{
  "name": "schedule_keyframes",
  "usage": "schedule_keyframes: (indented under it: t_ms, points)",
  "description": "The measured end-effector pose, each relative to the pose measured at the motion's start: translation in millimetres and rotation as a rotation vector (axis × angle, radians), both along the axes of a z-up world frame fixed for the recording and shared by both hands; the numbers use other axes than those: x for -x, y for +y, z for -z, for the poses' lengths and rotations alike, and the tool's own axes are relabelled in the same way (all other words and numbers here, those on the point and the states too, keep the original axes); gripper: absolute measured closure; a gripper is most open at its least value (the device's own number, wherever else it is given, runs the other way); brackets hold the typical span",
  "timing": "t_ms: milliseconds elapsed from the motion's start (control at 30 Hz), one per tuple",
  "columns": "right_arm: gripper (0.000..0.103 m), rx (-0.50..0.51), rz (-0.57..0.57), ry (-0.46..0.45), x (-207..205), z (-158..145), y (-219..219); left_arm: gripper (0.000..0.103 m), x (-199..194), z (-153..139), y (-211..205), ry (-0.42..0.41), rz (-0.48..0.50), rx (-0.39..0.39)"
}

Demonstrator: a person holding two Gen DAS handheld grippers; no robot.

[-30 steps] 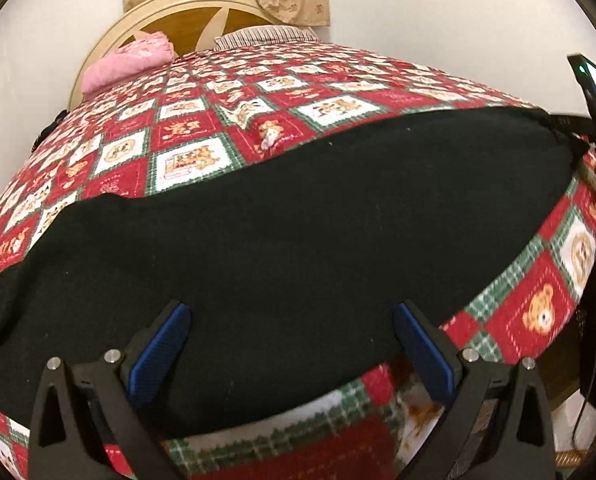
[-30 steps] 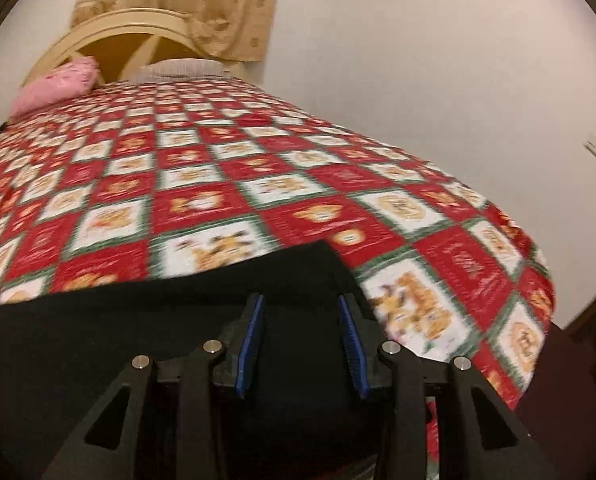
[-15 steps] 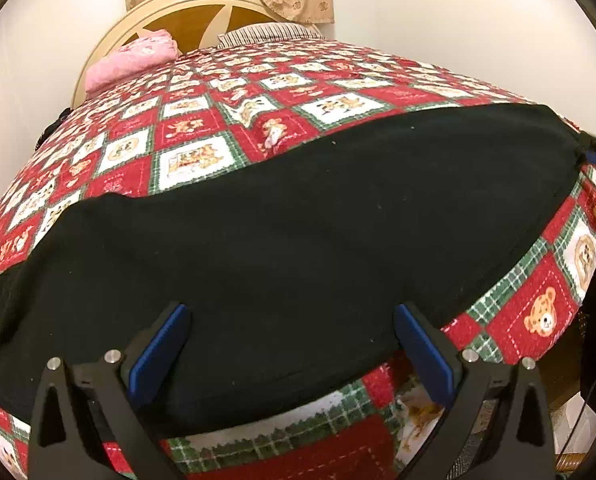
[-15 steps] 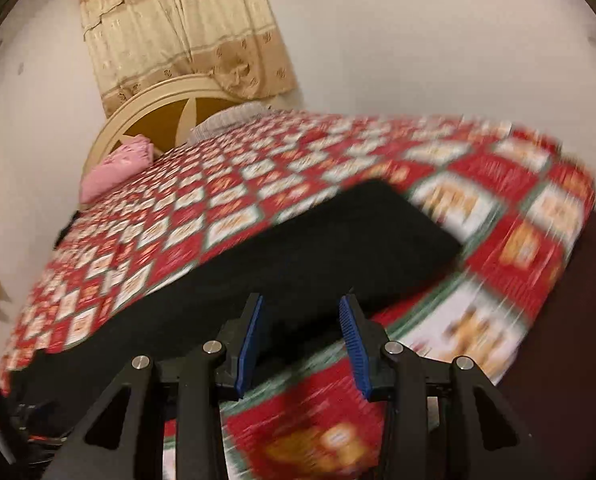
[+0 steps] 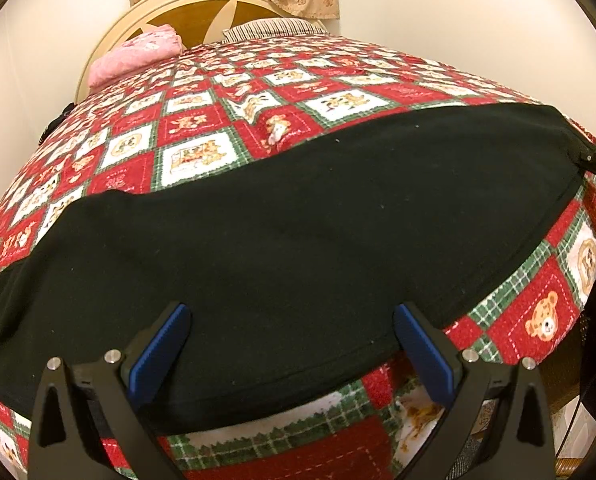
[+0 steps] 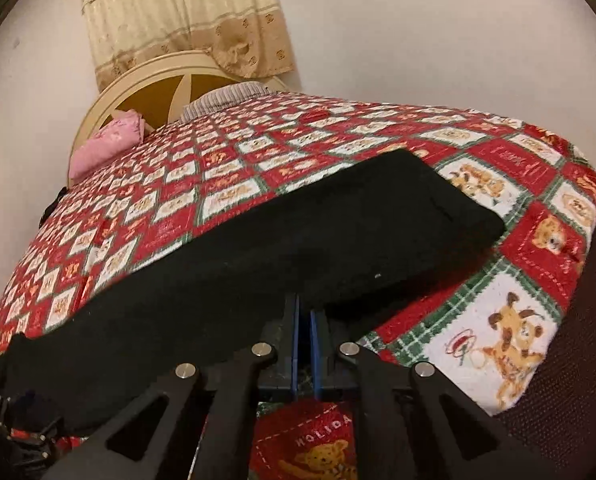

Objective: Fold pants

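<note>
Lying flat across the near end of the bed, black pants stretch side to side on a red, white and green teddy-bear quilt. Left gripper hovers over the near hem, jaws wide apart, blue pads either side, gripping nothing. Right gripper sits at the pants' near edge, jaws nearly together; cannot tell if fabric is pinched. Pink pillow and striped pillow lie at the cream headboard; beige curtain behind.
</note>
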State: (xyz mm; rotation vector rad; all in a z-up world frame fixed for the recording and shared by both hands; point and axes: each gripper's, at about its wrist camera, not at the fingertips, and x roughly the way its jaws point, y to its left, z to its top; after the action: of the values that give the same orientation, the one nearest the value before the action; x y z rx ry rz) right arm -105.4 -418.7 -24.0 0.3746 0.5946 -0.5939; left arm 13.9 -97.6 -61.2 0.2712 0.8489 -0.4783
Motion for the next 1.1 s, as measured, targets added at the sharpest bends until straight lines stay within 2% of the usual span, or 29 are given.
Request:
schedule_keyframes:
  t_ms: [200,367,467,533,600,667,767,800,900,967,1033,1100]
  points:
    - [0.099,0.052,-0.005,0.027,11.8,-0.8,-1.3,0.000,-0.1,-0.3,-0.5,0.002,-0.004,-0.005]
    - [0.099,0.058,0.003,0.042,18.0,-0.1,-5.6,0.000,1.3,-2.7,0.6,0.008,-0.004,0.002]
    - [0.099,0.099,0.024,0.075,18.6,-5.6,2.4,0.000,2.8,-11.0,9.2,0.019,0.009,0.032]
    - [0.098,0.232,0.096,0.053,31.0,-19.1,20.6,0.000,2.3,-20.5,23.2,0.011,0.015,0.058]
    - [0.098,0.353,0.097,0.020,36.0,-32.6,40.1,0.000,-0.8,-32.3,48.5,-0.015,-0.009,0.072]
    - [0.098,0.408,0.014,-0.007,29.5,-43.1,61.0,0.000,-6.4,-43.4,77.5,-0.034,-0.045,0.088]
    - [0.098,0.414,-0.158,-0.010,5.7,-45.5,95.4,0.000,-25.1,-60.5,139.1,-0.081,-0.163,0.088]
    - [0.098,0.398,-0.237,-0.006,-8.1,-42.8,112.3,0.000,-31.2,-62.5,151.5,-0.092,-0.193,0.079]
    - [0.098,0.323,-0.424,0.005,-40.2,-33.3,151.4,0.000,-64.2,-64.0,214.8,-0.118,-0.364,-0.024]
    - [0.098,0.266,-0.561,0.019,-60.9,-25.0,183.9,0.000,-78.5,-61.2,247.3,-0.109,-0.423,-0.037]
    - [0.098,0.248,-0.666,0.029,-75.3,-17.2,217.1,0.000,-94.6,-55.8,283.7,-0.074,-0.467,-0.013]
    - [0.098,0.260,-0.736,0.036,-85.9,-8.0,249.5,0.000,-106.7,-47.4,312.0,-0.038,-0.479,0.049]
